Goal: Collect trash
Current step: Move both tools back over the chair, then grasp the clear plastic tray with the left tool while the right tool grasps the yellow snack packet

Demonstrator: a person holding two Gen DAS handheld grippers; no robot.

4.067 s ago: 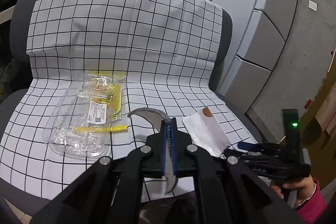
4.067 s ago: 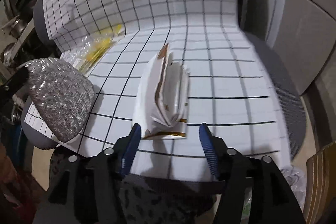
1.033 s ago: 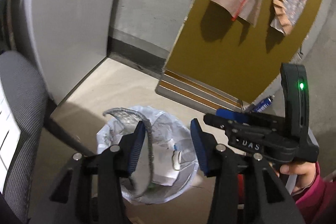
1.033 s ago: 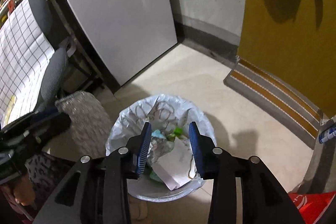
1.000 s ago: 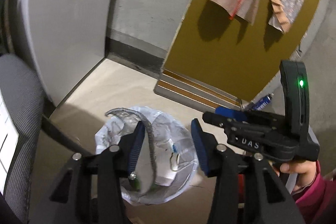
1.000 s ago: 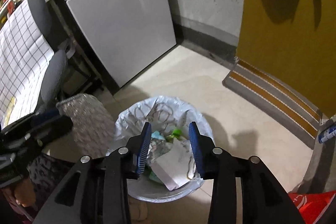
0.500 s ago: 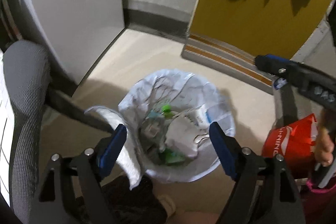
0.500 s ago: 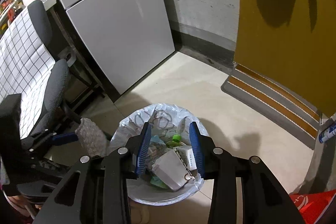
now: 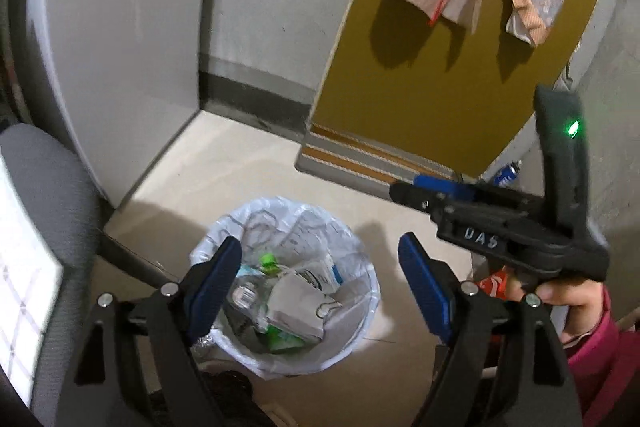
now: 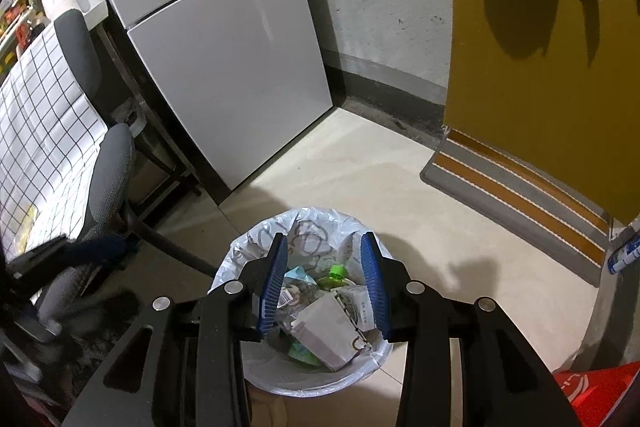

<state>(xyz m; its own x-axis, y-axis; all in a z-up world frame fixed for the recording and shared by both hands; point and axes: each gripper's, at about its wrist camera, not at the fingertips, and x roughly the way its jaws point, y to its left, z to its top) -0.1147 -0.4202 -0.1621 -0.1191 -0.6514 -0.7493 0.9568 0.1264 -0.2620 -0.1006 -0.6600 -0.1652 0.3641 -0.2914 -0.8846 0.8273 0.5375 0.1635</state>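
Both grippers, left (image 9: 320,273) and right (image 10: 324,281), are hanging open and empty over the bin (image 10: 260,383) at the frame's bottom centre, so trash (image 10: 324,337) is landing inside; more is waiting on the chair (image 10: 24,155), left edge.

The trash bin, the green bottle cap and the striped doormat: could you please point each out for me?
trash bin (image 10: 376,379), right wrist view, on its white liner rim.
green bottle cap (image 10: 338,271), right wrist view, on the cap's top.
striped doormat (image 10: 520,195), right wrist view, on its middle stripes.
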